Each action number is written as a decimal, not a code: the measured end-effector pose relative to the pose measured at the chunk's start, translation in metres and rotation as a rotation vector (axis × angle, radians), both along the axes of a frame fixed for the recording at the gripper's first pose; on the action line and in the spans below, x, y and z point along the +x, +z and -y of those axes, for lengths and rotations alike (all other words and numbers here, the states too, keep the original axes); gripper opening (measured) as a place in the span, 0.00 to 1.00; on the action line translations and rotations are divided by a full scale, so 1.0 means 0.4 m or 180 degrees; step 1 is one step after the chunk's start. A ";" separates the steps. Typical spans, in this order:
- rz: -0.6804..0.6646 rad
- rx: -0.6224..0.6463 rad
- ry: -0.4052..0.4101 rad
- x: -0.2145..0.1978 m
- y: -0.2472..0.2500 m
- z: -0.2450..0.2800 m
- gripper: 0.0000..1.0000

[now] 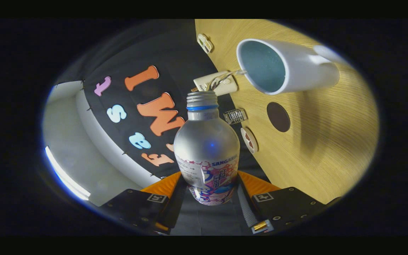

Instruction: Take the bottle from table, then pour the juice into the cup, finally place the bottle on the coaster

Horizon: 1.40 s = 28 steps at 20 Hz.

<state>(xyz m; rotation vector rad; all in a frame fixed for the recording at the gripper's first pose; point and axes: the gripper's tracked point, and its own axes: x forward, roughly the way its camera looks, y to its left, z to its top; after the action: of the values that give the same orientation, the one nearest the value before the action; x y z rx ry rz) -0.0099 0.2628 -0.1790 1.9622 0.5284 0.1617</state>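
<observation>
**Gripper view: bottle held, camera rolled toward the table**

Gripper view shows the gripper [209, 193] with both fingers pressed against the lower body of the bottle [207, 152], one on each side; the jaws are pinching it. The bottle is silver metal with a printed label, a blue ring below the threaded neck, and an uncapped mouth pointing away from the camera.

The scene appears rotated. The table [331, 148], a light wood-grain surface, occupies the right side. On it, far right of the bottle's mouth, sits the cup [289, 65], white outside and pale blue inside, handle on its far side, its opening facing the bottle. The coaster [278, 117], a dark brown disc, lies flat between cup and fingers, apart from both. Small pale fittings sit along the table edge [221, 83].

Left of the bottle hangs black cloth, with a grey wall [69, 141] and a bright light strip [66, 177] beyond.
</observation>
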 end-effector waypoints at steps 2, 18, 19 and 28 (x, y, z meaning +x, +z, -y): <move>0.0000 0.0014 -0.0014 -0.002 0.000 0.002 0.73; 0.0006 0.0226 -0.0115 0.010 0.015 0.011 0.73; 0.0000 0.0236 -0.0125 0.012 0.012 0.015 0.73; 0.0012 0.0291 -0.0177 0.013 0.024 0.019 0.73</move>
<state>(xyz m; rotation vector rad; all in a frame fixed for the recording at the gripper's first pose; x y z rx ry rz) -0.0048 0.2554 -0.1693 2.0630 0.4706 0.1567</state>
